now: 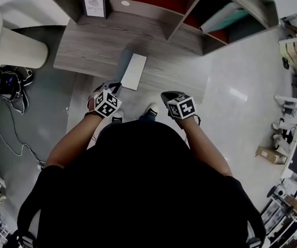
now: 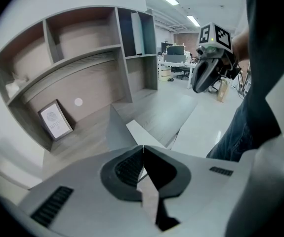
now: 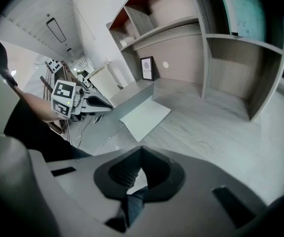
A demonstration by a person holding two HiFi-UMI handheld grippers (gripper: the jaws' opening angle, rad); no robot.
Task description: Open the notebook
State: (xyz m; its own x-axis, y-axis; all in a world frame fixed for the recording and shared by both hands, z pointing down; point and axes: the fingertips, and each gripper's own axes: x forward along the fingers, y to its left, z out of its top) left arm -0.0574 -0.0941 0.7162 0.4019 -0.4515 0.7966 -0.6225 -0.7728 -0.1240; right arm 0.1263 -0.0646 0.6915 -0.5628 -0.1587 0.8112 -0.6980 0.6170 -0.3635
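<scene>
Thin notebook with a grey cover and white pages (image 1: pixel 134 71) is being shown lying open near the front edge of the grey wood-grain desk (image 1: pixel 86 45).
The grey cover is being seen tilted up at the left of the bare white page. The left gripper (image 1: pixel 112 86) is being held just short of the notebook, apart from it, jaws pressed together on nothing. The right gripper (image 1: pixel 169 94) is being held beside it, jaws likewise closed and empty. A small framed picture (image 1: pixel 95 6) is being leaned against the shelf back.
</scene>
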